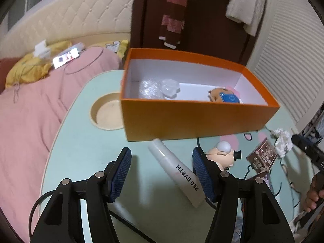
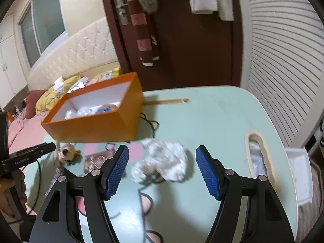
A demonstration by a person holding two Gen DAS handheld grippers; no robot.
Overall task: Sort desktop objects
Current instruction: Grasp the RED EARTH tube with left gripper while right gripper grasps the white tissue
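An orange box [image 1: 194, 121] with a white inside stands on the pale green table [image 1: 85, 141]; a clear plastic wrapper [image 1: 160, 89] and a small doll [image 1: 224, 96] lie in it. My left gripper [image 1: 162, 169] is open above a white tube [image 1: 176, 172] lying between its blue pads, not pressed by them. A bald figurine [image 1: 222, 154] lies just right of the tube. In the right wrist view my right gripper [image 2: 162, 168] is open over a crumpled white tissue [image 2: 164, 160], with the orange box [image 2: 97, 121] to its far left.
A brown packet [image 1: 261, 158] and the tissue [image 1: 282, 141] lie right of the figurine. A round cup recess [image 1: 105, 113] sits left of the box. A pink bed [image 1: 30, 111] borders the table's left edge. A slot [image 2: 261, 158] is cut near the table's right edge.
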